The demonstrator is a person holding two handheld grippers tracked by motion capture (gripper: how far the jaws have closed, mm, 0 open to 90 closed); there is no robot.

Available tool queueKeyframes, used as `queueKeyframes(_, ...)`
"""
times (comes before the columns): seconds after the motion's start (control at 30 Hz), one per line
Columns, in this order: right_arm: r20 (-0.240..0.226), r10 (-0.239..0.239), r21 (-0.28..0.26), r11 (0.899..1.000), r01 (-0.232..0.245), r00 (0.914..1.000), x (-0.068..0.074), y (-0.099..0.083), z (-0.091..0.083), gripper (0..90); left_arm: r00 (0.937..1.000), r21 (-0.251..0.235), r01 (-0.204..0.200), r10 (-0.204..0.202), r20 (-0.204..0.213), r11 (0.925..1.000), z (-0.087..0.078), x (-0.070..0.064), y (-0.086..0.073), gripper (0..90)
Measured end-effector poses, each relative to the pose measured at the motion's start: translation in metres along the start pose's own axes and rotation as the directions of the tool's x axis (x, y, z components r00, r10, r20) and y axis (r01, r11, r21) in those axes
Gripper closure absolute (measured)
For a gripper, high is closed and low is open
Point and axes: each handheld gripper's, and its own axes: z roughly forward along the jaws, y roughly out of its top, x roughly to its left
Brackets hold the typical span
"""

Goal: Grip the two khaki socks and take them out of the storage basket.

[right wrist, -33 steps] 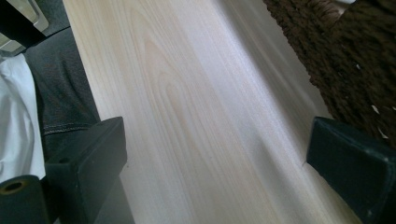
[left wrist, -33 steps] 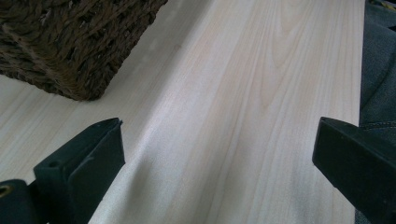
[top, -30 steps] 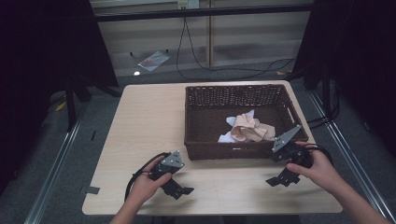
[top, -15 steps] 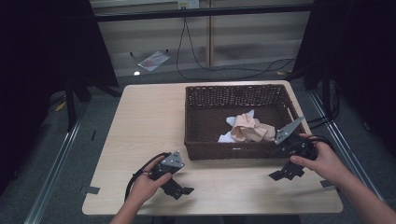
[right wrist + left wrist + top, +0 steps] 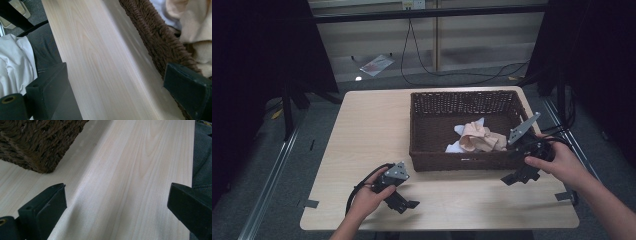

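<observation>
A dark brown wicker basket (image 5: 432, 150) stands on the right half of the pale wooden table (image 5: 367, 135). Crumpled beige and white cloth (image 5: 477, 137) lies in its front right part, seen also as cloth (image 5: 190, 22) in the right gripper view. My left gripper (image 5: 409, 205) rests near the table's front edge, left of the basket, open and empty. Its own view (image 5: 115, 205) shows bare wood between the jaws and the basket's corner (image 5: 37, 145) ahead. My right gripper (image 5: 518, 177) is lifted at the basket's front right corner, open, with the basket wall (image 5: 160, 42) by one jaw.
Cables (image 5: 447, 75) and a sheet of paper (image 5: 374, 64) lie on the floor beyond the table. Metal rails run along both sides of the table. The table's left half is bare wood. The person's dark trousers (image 5: 47, 47) show beside the table's front edge.
My right gripper has risen and moved right and slightly back along the basket's front right corner. The left gripper has stayed put.
</observation>
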Motion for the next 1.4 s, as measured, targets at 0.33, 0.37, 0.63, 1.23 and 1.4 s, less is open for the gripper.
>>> queueKeyframes(0.33, 0.023, 0.010, -0.010, 1.000, -0.010, 0.9997, -0.004, 0.015, -0.013, 6.1, 1.0000, 0.008, -0.002, 0.002, 0.000, 1.0000, -0.001, 0.000, 0.000, 1.9)
queueKeyframes(0.37, 0.024, 0.007, -0.012, 1.000, -0.007, 0.9997, -0.006, 0.019, -0.015, 6.1, 1.0000, 0.007, 0.000, 0.000, 0.000, 1.0000, -0.001, 0.000, 0.000, 1.9)
queueKeyframes(0.63, 0.036, 0.021, -0.006, 1.000, -0.021, 0.9991, -0.012, 0.032, -0.018, 6.3, 1.0000, 0.008, 0.001, -0.001, 0.002, 1.0000, -0.001, 0.000, 0.000, 1.9)
queueKeyframes(1.23, 0.097, 0.087, 0.022, 0.996, -0.090, 0.9915, -0.043, 0.058, -0.008, 6.0, 1.0000, -0.005, -0.001, 0.001, 0.006, 1.0000, 0.000, 0.000, -0.001, 1.9)
queueKeyframes(1.4, 0.110, 0.120, 0.026, 0.992, -0.123, 0.9868, -0.053, 0.061, -0.002, 5.4, 1.0000, -0.003, -0.002, 0.002, 0.005, 1.0000, 0.000, 0.000, -0.001, 1.9)
